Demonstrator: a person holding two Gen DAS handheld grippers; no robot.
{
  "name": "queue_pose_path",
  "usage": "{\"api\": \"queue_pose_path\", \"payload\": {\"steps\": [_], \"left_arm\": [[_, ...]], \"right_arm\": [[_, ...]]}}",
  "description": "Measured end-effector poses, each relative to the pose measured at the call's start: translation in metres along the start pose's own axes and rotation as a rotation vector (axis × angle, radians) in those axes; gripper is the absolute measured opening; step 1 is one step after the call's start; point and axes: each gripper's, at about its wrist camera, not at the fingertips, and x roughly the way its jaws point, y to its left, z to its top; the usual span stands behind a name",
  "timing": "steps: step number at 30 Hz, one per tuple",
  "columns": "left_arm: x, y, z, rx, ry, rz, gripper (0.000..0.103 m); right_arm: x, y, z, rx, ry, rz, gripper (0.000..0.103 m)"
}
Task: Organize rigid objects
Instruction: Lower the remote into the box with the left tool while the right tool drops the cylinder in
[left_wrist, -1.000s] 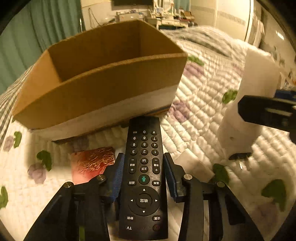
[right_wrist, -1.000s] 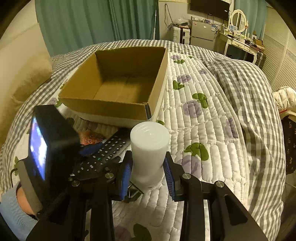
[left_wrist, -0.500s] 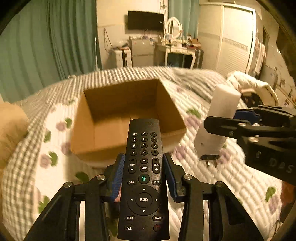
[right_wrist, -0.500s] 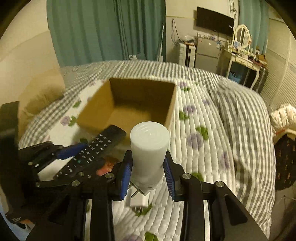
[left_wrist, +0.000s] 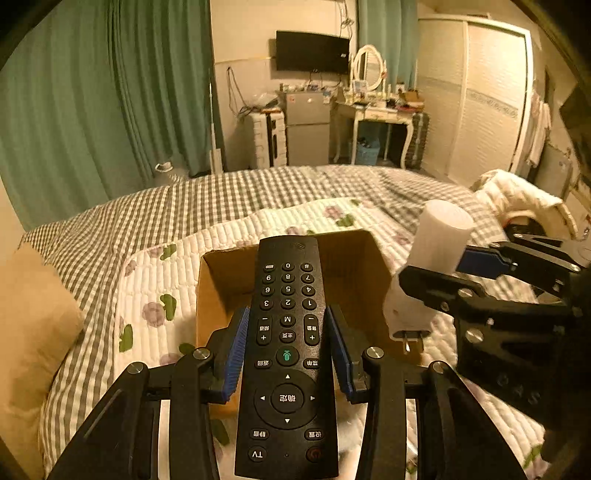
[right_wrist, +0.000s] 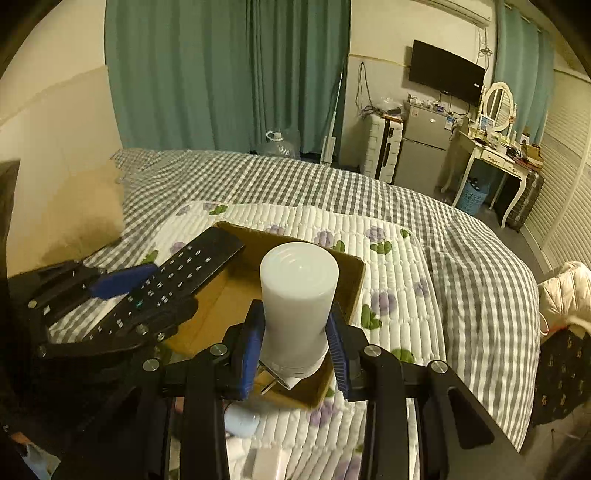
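My left gripper (left_wrist: 287, 350) is shut on a black TV remote (left_wrist: 287, 332) and holds it in the air above the open cardboard box (left_wrist: 218, 280). My right gripper (right_wrist: 295, 349) is shut on a white cylindrical plug-in device (right_wrist: 297, 306) with metal prongs at its base, held above the box's near right corner (right_wrist: 352, 280). The remote also shows in the right wrist view (right_wrist: 173, 280), and the white device in the left wrist view (left_wrist: 432, 266). Much of the box is hidden behind both held objects.
The box rests on a white quilt with purple and green prints (right_wrist: 399, 266) over a grey checked blanket (right_wrist: 295, 184). A tan pillow (left_wrist: 29, 325) lies at the left. A small pale object (right_wrist: 242, 421) lies on the quilt below my right gripper.
Both grippers have risen and come forward over the box with their objects held. The box now sits lower and smaller in both views, and more of the room shows.
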Motion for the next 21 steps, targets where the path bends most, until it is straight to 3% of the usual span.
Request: {"api": "queue_pose_path", "payload": {"steps": [7, 15, 16, 17, 18, 19, 21], "left_arm": [[0.060, 0.010, -0.010, -0.018, 0.073, 0.042, 0.042], [0.086, 0.013, -0.017, -0.043, 0.101, 0.032, 0.043], [0.086, 0.013, -0.017, -0.046, 0.101, 0.032, 0.045], [0.085, 0.013, -0.018, -0.046, 0.099, 0.032, 0.045], [0.082, 0.014, -0.017, -0.046, 0.091, 0.034, 0.050], [0.076, 0.014, -0.017, -0.049, 0.080, 0.038, 0.058], [0.066, 0.014, -0.016, -0.055, 0.062, 0.037, 0.063]], "right_arm": [[0.052, -0.005, -0.005, 0.009, 0.071, 0.019, 0.033], [0.081, -0.018, -0.011, 0.057, 0.075, 0.056, 0.033], [0.080, -0.020, -0.010, 0.070, 0.067, 0.064, 0.037], [0.077, -0.022, -0.008, 0.083, 0.058, 0.064, 0.056], [0.074, -0.024, -0.007, 0.093, 0.046, 0.055, 0.067], [0.067, -0.026, -0.007, 0.101, 0.026, 0.046, 0.067], [0.056, -0.028, -0.006, 0.107, 0.008, 0.028, 0.067]]}}
